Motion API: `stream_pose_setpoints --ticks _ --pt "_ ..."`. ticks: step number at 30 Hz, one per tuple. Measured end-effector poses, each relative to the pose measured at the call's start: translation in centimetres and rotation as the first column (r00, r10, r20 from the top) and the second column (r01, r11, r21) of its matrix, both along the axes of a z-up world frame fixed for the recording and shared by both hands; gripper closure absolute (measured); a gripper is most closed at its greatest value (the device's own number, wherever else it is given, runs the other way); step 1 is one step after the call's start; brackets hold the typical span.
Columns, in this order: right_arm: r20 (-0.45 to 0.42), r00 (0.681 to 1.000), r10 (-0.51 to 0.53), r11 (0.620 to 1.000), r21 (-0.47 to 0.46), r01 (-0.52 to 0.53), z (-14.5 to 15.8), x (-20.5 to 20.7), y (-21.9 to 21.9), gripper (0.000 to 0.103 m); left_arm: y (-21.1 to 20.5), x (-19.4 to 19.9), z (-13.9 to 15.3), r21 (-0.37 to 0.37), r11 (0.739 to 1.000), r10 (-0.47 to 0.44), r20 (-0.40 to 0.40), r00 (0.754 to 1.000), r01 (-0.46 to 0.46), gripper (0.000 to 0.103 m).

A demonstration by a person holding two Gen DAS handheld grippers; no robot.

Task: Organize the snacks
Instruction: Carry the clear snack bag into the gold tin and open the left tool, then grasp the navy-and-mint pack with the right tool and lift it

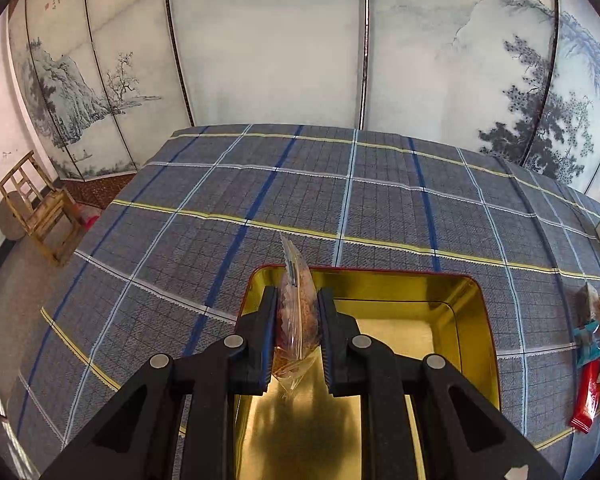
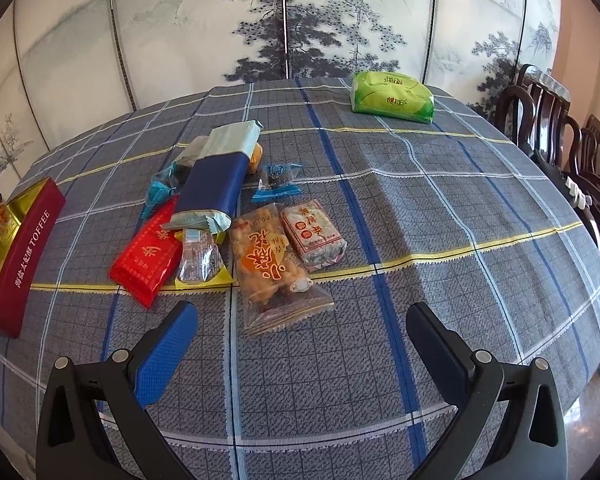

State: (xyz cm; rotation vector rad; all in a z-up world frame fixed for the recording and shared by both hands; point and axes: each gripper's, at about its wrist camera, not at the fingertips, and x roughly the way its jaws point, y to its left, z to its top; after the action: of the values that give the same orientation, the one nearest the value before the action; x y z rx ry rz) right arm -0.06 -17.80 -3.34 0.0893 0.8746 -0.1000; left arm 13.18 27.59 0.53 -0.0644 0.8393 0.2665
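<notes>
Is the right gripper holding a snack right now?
No, the right gripper stands wide open above the tablecloth, with nothing between its jaws.

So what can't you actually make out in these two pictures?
- Left wrist view: the near tin floor, hidden by the left tongs gripping a clear snack bag.
- Left wrist view: the snack pile, cut by the right edge.
- Right wrist view: small sweet, print too small.

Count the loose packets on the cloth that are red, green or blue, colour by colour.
Red packet: 1
Green pack: 1
Dark blue and pale green pack: 1
Light blue small wrappers: 2
Total: 5
</notes>
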Motion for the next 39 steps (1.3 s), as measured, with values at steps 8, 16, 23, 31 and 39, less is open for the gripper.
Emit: stream_pose_setpoints --ticks 8,16,23,31,39 --pt "0.007 1.000 0.018 1.000 -0.017 -0.018 0.3 -0.3 0.9 0.000 -1.6 1.5 -1.1 0.092 0.996 -0.017 -0.033 0.999 0.020 0.086" --pt "0.012 1.000 0.025 0.999 -0.048 -0.025 0.6 -0.6 1.0 0.000 -2.9 1.7 -1.3 0.018 0.999 -0.042 -0.035 0.999 0.042 0.035" --pt "-0.008 0.999 -0.034 0.996 -0.082 0.034 0.1 -0.7 -1.8 0.000 -2.8 -3.1 1.9 -0.025 0.999 -0.040 0.108 0.993 0.043 0.014" --pt "0.025 0.999 -0.029 0.999 -0.020 0.029 1.6 2.3 -2.8 0.000 -4.2 -15.0 5.0 -0.122 0.988 -0.061 0.280 0.958 0.098 0.000" --pt "-0.057 0.998 0.042 0.996 -0.078 -0.046 0.7 11.5 4.2 0.000 -8.0 -23.1 1.0 -0.179 0.969 -0.124 0.238 0.963 0.169 0.000"
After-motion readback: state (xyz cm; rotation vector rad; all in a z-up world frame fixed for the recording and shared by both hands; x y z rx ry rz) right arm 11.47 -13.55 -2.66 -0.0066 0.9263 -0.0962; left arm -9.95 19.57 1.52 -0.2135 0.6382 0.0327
